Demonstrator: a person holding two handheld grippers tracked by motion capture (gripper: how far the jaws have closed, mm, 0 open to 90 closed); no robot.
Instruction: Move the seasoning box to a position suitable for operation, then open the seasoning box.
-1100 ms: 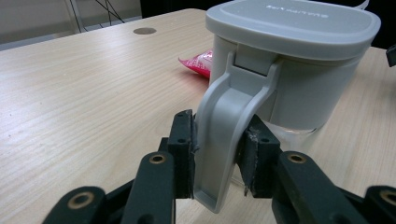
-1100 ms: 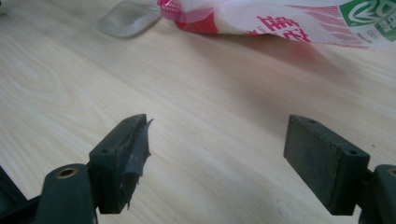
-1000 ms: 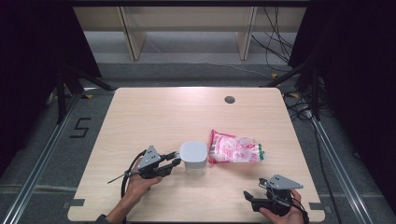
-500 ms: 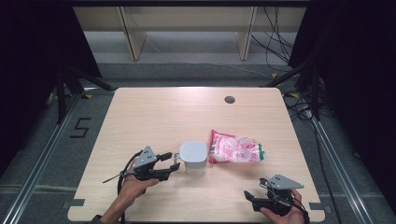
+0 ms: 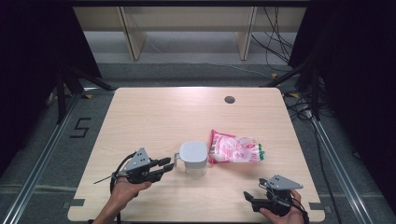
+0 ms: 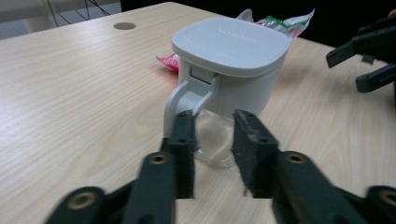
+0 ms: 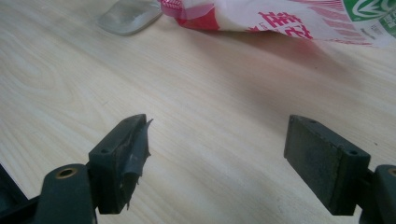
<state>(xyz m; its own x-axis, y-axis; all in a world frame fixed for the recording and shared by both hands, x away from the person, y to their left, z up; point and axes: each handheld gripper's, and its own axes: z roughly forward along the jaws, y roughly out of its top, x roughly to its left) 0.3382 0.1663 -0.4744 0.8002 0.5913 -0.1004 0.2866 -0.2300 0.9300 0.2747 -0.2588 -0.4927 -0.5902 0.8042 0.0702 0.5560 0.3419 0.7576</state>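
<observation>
Left gripper [image 6: 212, 140] jaws, just narrowed, flank the lidded jug [image 5: 194, 156] handle without pinching it; right gripper [image 5: 254, 204] idles released, near right of counter [image 5: 154, 116]; snack packet [image 5: 236, 149] touches jug's right.

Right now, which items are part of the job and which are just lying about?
In play:
- white lidded container, with its handle just ahead of the left claw, whose jaws have just been closing, not yet on the handle

Lying about:
- pink snack bag
- right claw, open over the bare table
</observation>
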